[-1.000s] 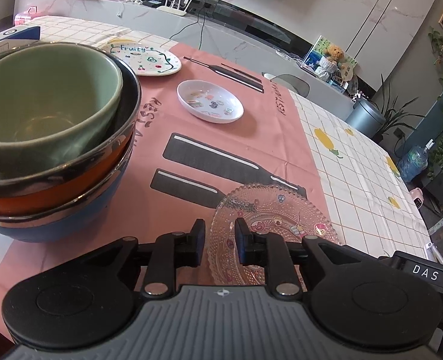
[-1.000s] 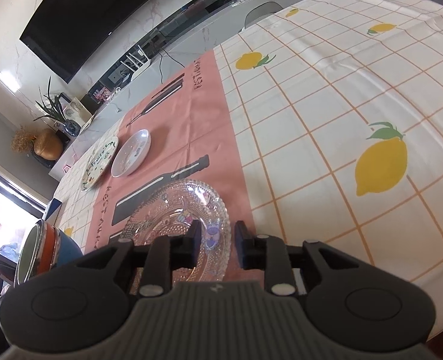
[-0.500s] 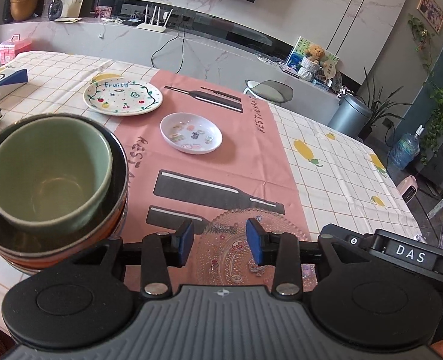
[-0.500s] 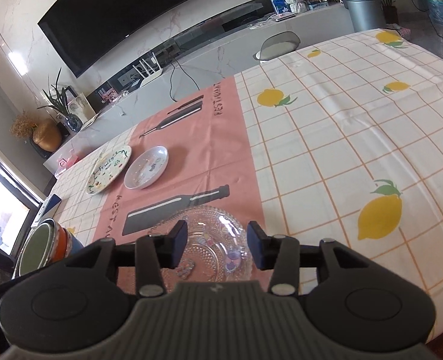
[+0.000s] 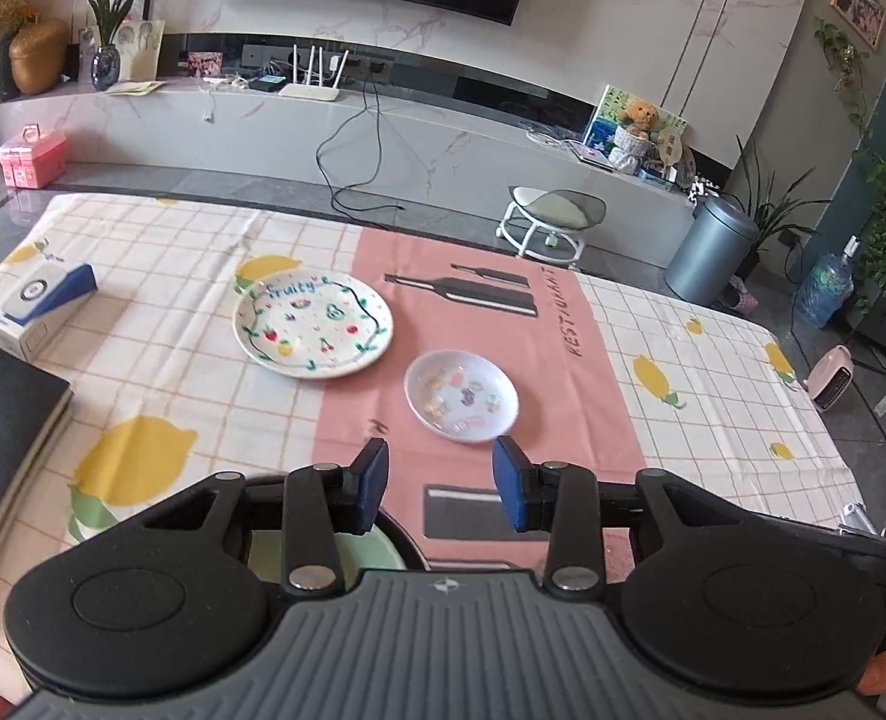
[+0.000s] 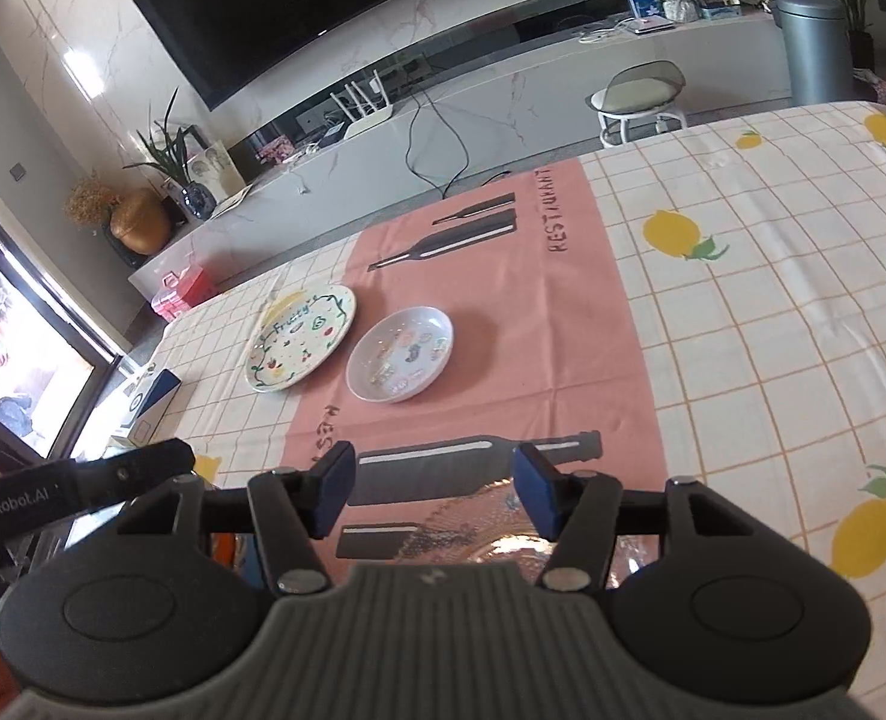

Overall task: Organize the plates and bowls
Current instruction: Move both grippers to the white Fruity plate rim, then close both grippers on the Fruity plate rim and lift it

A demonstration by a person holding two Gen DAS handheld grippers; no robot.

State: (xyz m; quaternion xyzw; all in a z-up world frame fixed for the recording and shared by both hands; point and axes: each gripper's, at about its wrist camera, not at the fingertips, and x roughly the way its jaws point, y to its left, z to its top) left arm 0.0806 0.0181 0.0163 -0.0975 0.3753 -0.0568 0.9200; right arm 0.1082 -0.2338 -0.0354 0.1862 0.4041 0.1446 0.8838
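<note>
Fruit-pattern plate [image 5: 314,324] and small white dish [image 5: 461,394] are seen side by side mid-table, apart, the dish on the pink runner [image 5: 479,324], the plate straddling its edge. Glass plate [image 6: 491,531] is seen near the table edge under the right gripper [image 6: 434,495]; jaws apart, just been opening, nothing clamped. Green bowl [image 5: 347,552] is glimpsed under the left gripper [image 5: 440,492]; jaws apart, having opened, nothing between them
</note>
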